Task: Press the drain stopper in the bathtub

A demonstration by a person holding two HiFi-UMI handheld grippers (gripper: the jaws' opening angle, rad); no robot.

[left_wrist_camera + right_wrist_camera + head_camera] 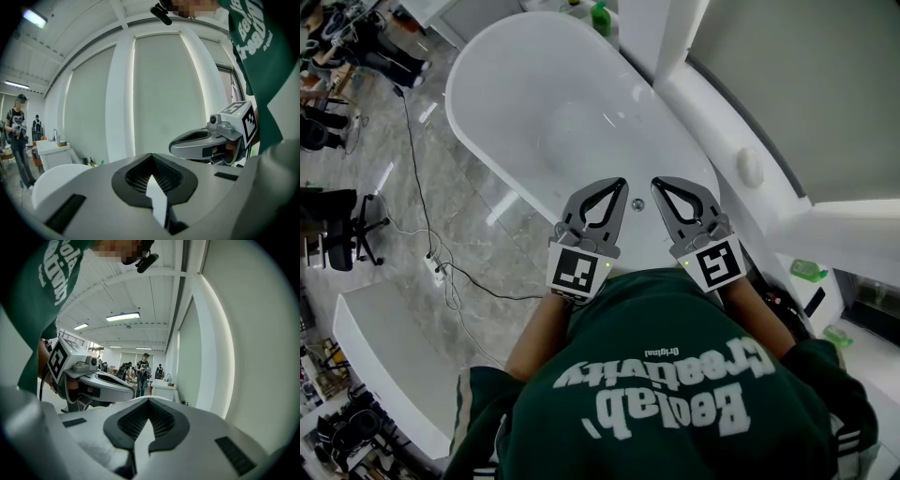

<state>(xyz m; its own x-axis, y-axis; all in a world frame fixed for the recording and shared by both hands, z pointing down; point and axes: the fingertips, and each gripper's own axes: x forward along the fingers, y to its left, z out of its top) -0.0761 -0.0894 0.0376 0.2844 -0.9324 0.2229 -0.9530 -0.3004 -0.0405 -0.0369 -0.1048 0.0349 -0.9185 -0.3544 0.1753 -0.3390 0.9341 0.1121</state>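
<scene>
Bathtub: we see one white oval bathtub (502,70), running from 11 o'clock in the head view down to the middle, on a grey marbled floor (403,202).
Drain stopper: one small grey round piece (637,203) low in the near end of the tub. It shows in the gap between the two gripper tips, and neither tip touches it.
Grippers: two, held side by side in front of the person's green sweatshirt (666,384), both pointing toward 12 o'clock.
Left gripper (619,186): its own view shows the tips (151,155) pressed together, with only the hollow between the ribbed pads left and nothing held in it.
Right gripper (658,185): the same — tips (149,401) closed on each other, nothing caught in the hollow.
Each seen from the other: the right gripper (180,146) lies at 3 o'clock in the left gripper view, and the left gripper (129,391) at 9 o'clock in the right gripper view.
Markers: two cubes with square markers, one on each gripper.
Ledge: one round white knob (750,167) at 2 o'clock from the grippers, and one green bottle (600,17) beyond the far end of the tub at 12 o'clock.
Floor clutter: one power strip (438,270) at 9 o'clock, with a black cable (412,159) — running up toward 11 o'clock.
Bystanders: we count two people (16,136) at 9 o'clock in the left gripper view, far off.
</scene>
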